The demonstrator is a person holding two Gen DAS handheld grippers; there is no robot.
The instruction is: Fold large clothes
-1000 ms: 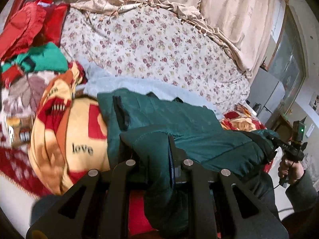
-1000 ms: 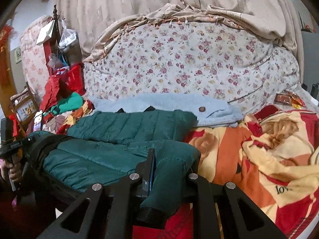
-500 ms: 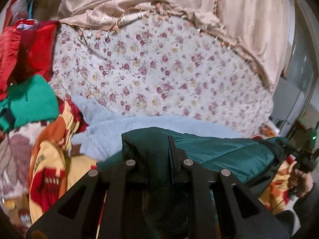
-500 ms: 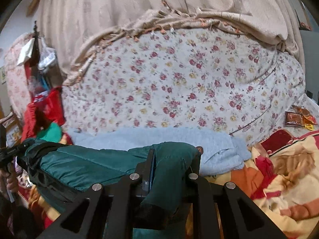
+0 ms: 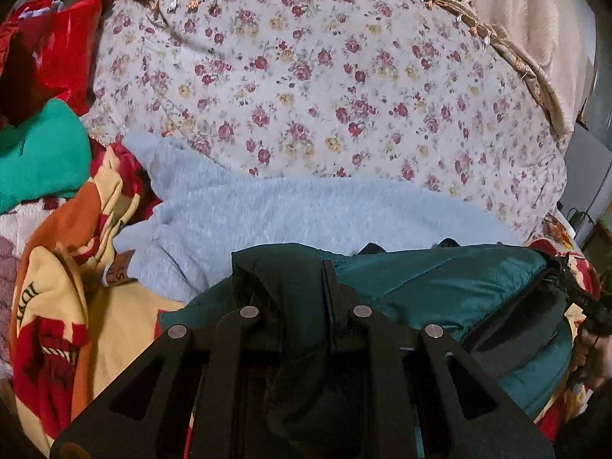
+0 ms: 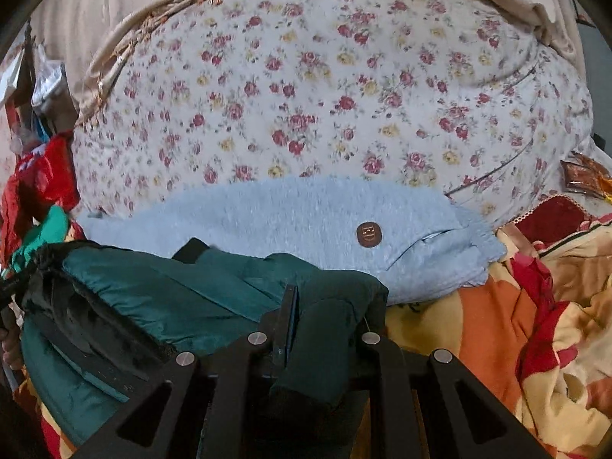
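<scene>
Left wrist: green jacket [image 5: 440, 279] now raised nearer the blue fleece [image 5: 306, 214]

Wrist views — close, sharing floral bedding [image 5: 325, 88].

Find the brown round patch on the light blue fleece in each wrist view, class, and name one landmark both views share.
Left wrist view: the brown round patch is not in it; only the light blue fleece shows, above the green jacket.
Right wrist view: the patch sits right of centre on the fleece, just above the jacket.
Shared landmark: the floral quilt behind the fleece.
</scene>
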